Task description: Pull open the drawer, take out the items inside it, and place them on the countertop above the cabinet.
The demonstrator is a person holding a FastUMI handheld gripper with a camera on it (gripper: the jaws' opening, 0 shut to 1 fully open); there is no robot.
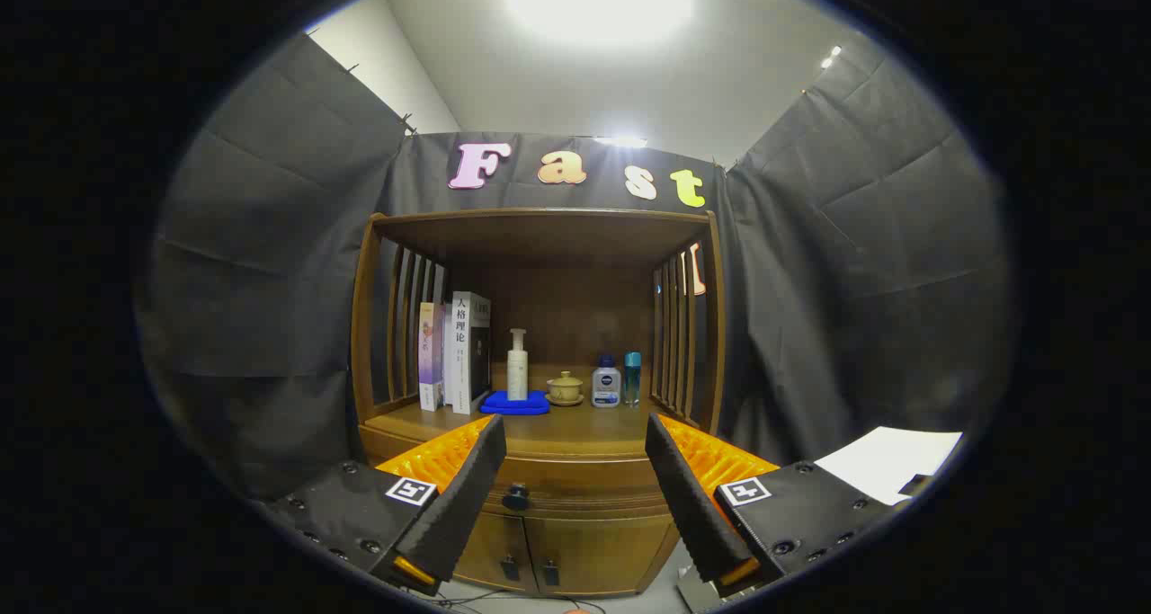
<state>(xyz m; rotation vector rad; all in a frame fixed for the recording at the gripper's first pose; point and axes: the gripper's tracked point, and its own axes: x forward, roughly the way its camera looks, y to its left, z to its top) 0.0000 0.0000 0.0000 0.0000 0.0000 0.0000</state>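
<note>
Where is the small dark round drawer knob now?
In the gripper view, the small dark round drawer knob sits on the wooden cabinet front, below the countertop, between the open gripper fingers, nearer the left one.

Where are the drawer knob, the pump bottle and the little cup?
Drawer knob (516,497): gripper view, its round face, between the open gripper's fingers.
Pump bottle (517,371): gripper view, its body.
Cup (565,387): gripper view, its bowl.

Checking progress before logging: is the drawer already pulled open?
No, the drawer sits flush, its knob untouched between the open gripper.

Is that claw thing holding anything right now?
Nothing is held. The gripper is open, its fingers spread apart in front of the closed drawer, whose knob sits between them, untouched.
</note>
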